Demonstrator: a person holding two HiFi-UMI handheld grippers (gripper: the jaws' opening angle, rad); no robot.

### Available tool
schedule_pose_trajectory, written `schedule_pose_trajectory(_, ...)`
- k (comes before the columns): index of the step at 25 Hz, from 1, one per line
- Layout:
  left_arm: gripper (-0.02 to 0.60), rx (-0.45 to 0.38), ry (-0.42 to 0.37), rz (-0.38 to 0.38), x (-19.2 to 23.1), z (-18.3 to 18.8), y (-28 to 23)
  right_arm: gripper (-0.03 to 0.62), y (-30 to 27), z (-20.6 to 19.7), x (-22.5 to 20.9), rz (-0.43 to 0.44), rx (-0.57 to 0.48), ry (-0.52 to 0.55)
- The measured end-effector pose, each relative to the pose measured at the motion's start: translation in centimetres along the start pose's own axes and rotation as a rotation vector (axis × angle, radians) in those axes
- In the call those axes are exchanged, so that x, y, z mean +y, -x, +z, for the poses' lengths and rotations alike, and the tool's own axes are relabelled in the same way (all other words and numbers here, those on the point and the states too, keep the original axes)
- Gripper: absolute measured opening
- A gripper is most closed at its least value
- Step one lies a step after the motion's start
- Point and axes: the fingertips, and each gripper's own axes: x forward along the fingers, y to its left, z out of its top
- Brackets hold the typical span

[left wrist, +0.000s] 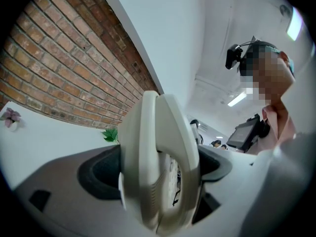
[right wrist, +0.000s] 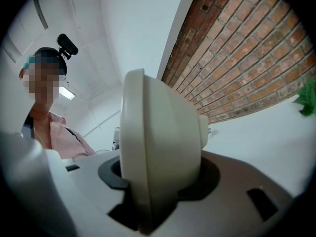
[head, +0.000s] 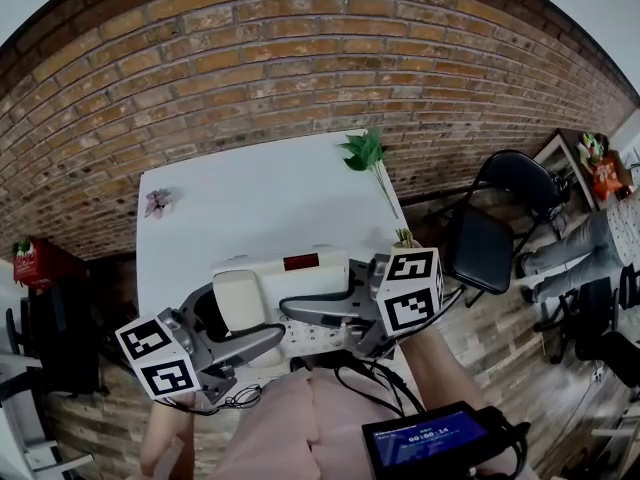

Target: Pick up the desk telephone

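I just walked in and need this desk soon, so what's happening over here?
A person is working a gripper in each hand on the cream desk telephone at the near edge of the white table. The left gripper is closed on the end with the handset, the right gripper on the opposite end, so the phone is clamped from both sides. Whether it has left the tabletop, I can't tell.
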Motion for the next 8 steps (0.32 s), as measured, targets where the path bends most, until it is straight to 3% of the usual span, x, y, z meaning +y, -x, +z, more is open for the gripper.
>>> schedule_pose_trajectory(8,0.449,0.005,0.003,0.005,0.02,0.06,0.00,0.225,-0.05,0.11,0.05,-0.001,0.003,0.000)
